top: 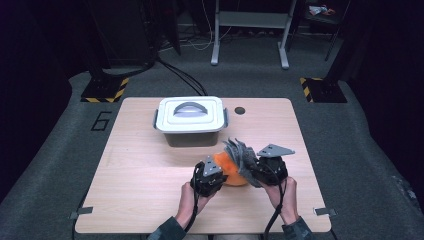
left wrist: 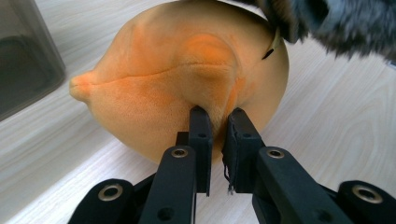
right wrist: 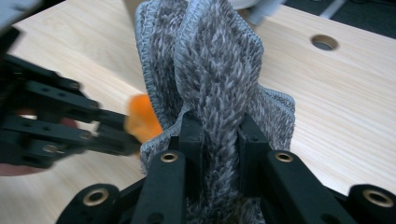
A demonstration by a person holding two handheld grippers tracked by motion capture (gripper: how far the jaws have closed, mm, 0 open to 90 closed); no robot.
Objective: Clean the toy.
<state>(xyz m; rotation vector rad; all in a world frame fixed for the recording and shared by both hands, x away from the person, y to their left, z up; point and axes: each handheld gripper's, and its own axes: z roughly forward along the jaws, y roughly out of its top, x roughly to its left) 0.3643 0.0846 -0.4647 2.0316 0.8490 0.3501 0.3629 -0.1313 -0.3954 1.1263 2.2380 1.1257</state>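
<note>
An orange plush (top: 231,170), rounded with a pointed tip, lies just before the box (top: 190,120); a grey fuzzy cloth (right wrist: 212,79) bunches upright against it.

The high view looks forward and down from above the person's side, taking in the whole table (top: 150,165) from some way off. Each of the other cameras rides on its tongs and looks along their jaws at very close range. All three share the orange plush (left wrist: 177,88) near the table's front edge.
</note>
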